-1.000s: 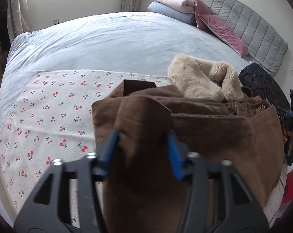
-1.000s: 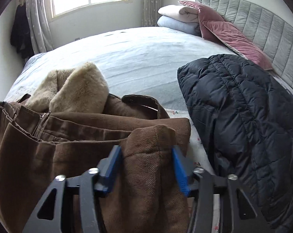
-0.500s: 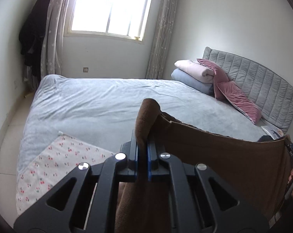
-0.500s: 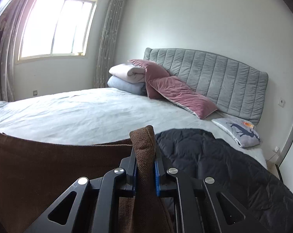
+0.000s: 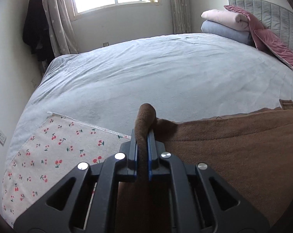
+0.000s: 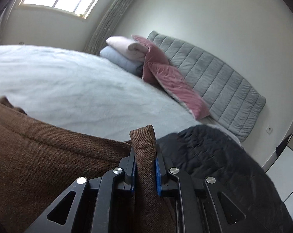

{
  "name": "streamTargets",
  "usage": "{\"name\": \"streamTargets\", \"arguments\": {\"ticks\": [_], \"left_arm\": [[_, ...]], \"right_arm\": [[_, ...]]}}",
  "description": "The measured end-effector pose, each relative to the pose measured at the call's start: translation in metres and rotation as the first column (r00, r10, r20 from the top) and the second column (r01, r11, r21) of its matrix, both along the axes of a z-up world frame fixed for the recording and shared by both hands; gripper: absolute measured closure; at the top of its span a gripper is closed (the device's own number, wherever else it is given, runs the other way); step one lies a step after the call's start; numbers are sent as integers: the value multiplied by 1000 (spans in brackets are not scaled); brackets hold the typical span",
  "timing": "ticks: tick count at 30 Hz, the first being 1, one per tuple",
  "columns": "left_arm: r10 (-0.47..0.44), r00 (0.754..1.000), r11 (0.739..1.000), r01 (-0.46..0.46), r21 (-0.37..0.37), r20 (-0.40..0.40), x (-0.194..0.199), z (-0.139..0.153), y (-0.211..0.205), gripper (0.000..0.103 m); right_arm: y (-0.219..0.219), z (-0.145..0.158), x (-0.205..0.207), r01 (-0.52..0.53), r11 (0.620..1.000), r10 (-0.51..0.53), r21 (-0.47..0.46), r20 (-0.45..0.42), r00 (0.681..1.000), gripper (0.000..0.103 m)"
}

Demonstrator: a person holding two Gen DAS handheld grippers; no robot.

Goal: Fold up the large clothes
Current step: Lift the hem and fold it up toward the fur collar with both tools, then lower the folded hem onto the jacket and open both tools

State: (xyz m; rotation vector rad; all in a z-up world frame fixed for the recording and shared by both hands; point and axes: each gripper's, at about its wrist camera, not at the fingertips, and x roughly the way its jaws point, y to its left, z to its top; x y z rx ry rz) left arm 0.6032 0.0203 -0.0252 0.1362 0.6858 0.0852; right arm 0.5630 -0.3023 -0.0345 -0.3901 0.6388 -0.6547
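Observation:
A large brown coat [image 5: 233, 147] hangs stretched between my two grippers above the bed. My left gripper [image 5: 142, 136] is shut on its left corner, which pokes up between the blue pads. My right gripper [image 6: 145, 155] is shut on the other corner of the brown coat [image 6: 49, 155]. The coat's top edge runs between them in both views. Its lower part and fur collar are hidden.
A pale blue bed [image 5: 156, 73] lies ahead, with a cherry-print cloth [image 5: 55, 155] at its near left. A black quilted jacket [image 6: 214, 165] lies at the right. Folded blankets [image 6: 123, 56], pink pillows [image 6: 171, 81] and a grey headboard [image 6: 214, 81] are at the far end.
Both grippers closed on the coat's corners and lifted it off the bed. Since half a second ago the views have tilted back down toward the bed and the right view has rolled.

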Motion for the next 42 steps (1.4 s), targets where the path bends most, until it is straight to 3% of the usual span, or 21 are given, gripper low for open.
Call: {"name": "streamTargets", "arguments": {"ticks": [3, 5, 6, 8, 9, 11, 13, 15, 17, 19, 21, 24, 26, 29, 31, 32, 34, 35, 38, 39, 42], "left_arm": [[23, 999, 998, -21, 67, -30, 3, -1, -5, 87], [130, 990, 985, -123, 123, -52, 7, -3, 3, 91], [179, 981, 978, -169, 121, -79, 9, -3, 14, 91], [246, 958, 969, -239, 63, -150, 7, -3, 42, 91], [265, 950, 964, -266, 18, -166, 3, 0, 56, 91], [259, 953, 959, -273, -71, -159, -11, 13, 66, 81], [193, 976, 976, -202, -86, -102, -28, 32, 54, 50], [127, 991, 990, -129, -58, -37, -42, 47, 28, 32], [43, 999, 994, -45, -97, -22, -48, 57, -2, 27], [-51, 997, 982, 40, -186, -54, -45, 55, -29, 21], [-95, 990, 975, 71, -209, -108, -38, 41, -50, 21], [-70, 977, 988, 41, -147, -199, -18, 10, -49, 20], [-14, 975, 986, -23, -164, -224, -10, -2, -21, 20], [124, 966, 986, -146, -85, -226, -6, -14, 36, 19], [193, 944, 957, -241, -160, -268, -6, -18, 76, 19], [241, 929, 945, -291, -151, -280, -8, -18, 90, 19], [289, 913, 928, -341, -149, -289, -15, -10, 107, 21], [274, 922, 925, -330, -186, -273, -22, -3, 110, 21], [170, 967, 958, -207, -198, -189, -52, 29, 82, 21], [114, 981, 972, -143, -187, -158, -66, 40, 64, 21], [-81, 988, 971, 49, -233, -129, -105, 57, 12, 19]], "right_arm": [[-2, -7, 10, 20, 999, -22, -36, -65, 998, 84], [-13, -9, 7, 65, 998, -67, -27, -104, 992, 70], [-20, -9, 5, 76, 997, -76, -2, -132, 988, 65], [-29, -9, -5, 114, 993, -113, -4, -174, 978, 44], [-30, -4, -11, 129, 991, -130, -18, -181, 975, 42], [-27, 14, -21, 152, 987, -158, -50, -163, 974, 39], [-16, 37, -30, 163, 985, -168, -54, -123, 978, 37], [10, 61, -40, 73, 996, -71, 44, -50, 996, 35], [49, 73, -44, -68, 980, 71, 189, -7, 997, 23], [89, 71, -42, -225, 908, 239, 354, 3, 971, 21], [128, 56, -34, -339, 814, 393, 472, -17, 919, 21], [145, 43, -33, -377, 834, 431, 403, -50, 901, 21], [115, 43, -35, -369, 814, 427, 449, -31, 904, 19], [27, 36, -38, -253, 803, 321, 539, -33, 947, 8], [-40, 24, -52, -73, 867, 140, 494, -101, 985, 8], [-74, 21, -63, -15, 855, 84, 518, -110, 990, 8], [-117, 24, -88, 7, 742, 38, 671, -52, 998, 9], [-120, 30, -96, 8, 733, 31, 681, -45, 999, 10], [-86, 55, -112, -42, 824, 91, 565, -58, 994, 10], [-69, 64, -119, -85, 833, 129, 547, -43, 991, 10], [-14, 84, -141, -238, 782, 279, 576, 17, 960, 9]]}}
